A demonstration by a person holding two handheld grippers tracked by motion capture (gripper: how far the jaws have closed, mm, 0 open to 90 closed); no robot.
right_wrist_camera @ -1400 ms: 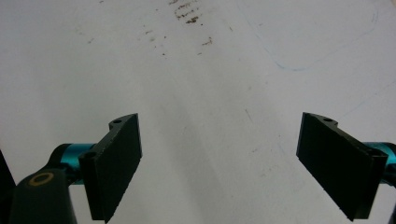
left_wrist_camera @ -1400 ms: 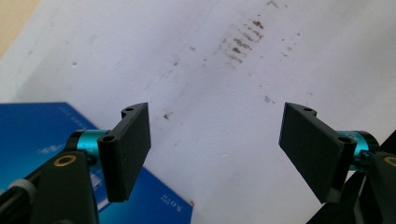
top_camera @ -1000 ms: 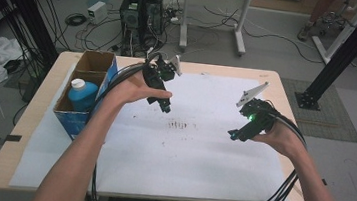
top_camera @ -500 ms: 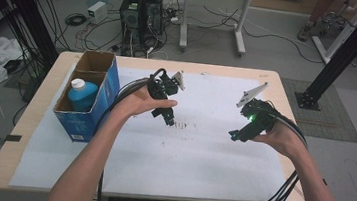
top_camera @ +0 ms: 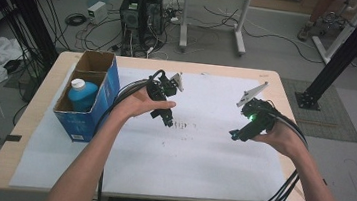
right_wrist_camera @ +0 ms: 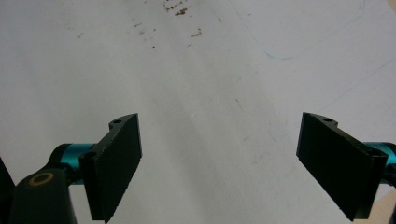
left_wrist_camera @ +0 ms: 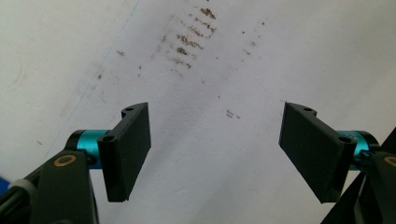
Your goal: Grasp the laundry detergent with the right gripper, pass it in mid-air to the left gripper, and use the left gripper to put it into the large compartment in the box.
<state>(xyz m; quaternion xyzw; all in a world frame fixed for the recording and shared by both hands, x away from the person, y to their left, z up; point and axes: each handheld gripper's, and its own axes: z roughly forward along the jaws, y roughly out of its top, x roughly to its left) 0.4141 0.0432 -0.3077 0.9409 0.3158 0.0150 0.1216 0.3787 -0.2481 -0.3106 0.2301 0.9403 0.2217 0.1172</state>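
brown specks [top_camera: 182, 125] in short smeared rows, scattered across white paper [top_camera: 200, 158]

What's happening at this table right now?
A person holds a gripper in each hand over the white sheet covering the table. The left gripper points down at a patch of brown smudges, open, with nothing between its fingers. The right gripper hovers nearby, also open and empty. A blue bottle stands in a cardboard box at the left, untouched.
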